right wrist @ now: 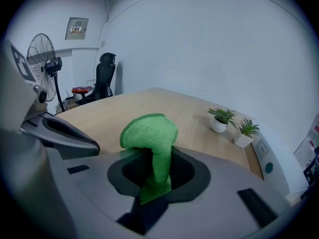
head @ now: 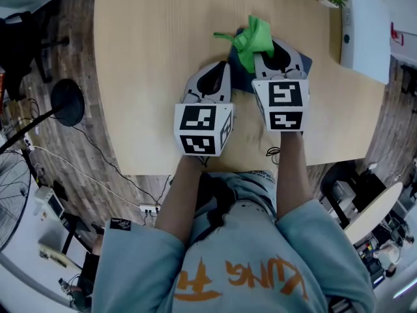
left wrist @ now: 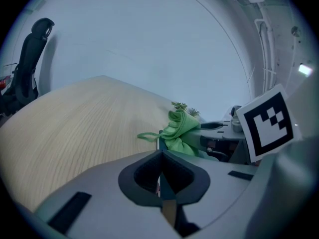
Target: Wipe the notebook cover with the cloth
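While right tool (head: 279, 60) pinches cloth (head: 251, 39), left tool (head: 218, 77) clamps notebook (head: 241, 82) edge; bare table (head: 156, 38) lies beyond.

Orange lettering (head: 267, 278) across person's light-blue shirt (head: 313, 240): roughly "KUNG", remainder creased, unreadable. Wall notice (right wrist: 77, 28): print too small.

Reached forward with both bare forearms, left forearm (head: 179, 194) and right forearm (head: 292, 168), side by side. Held the left tongs (left wrist: 160, 183) with jaws pressed together on a thin dark-blue edge of the notebook (head: 240, 82). Held the right tongs (right wrist: 154, 176) just beside and slightly farther ahead, jaws clamped on a green cloth (right wrist: 149, 133), bunched end sticking up past them.
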### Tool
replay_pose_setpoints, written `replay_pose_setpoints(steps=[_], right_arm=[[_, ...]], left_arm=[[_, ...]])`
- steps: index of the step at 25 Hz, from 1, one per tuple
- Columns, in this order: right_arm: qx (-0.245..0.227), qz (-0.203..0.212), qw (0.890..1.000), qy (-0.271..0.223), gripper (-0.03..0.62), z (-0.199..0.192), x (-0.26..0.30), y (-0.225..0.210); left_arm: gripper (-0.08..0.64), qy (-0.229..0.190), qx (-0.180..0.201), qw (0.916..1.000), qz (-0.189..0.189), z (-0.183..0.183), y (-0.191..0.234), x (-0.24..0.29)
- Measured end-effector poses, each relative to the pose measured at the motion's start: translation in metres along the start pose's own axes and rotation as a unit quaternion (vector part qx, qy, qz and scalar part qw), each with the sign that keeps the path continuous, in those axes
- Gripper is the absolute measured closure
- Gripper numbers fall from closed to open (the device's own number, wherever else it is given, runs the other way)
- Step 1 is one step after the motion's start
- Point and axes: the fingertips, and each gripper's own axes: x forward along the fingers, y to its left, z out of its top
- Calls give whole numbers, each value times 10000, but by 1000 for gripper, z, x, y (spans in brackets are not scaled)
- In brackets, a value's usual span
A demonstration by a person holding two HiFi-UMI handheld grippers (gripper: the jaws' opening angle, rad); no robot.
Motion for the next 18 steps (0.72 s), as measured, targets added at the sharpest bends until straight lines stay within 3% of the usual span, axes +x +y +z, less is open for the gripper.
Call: replay_pose_setpoints(steps=[18], right_arm=[[467,-631,9969,71,520,-30,-24,-47]], left_arm=[[543,137,206,9994,-242,-6,-19,6]])
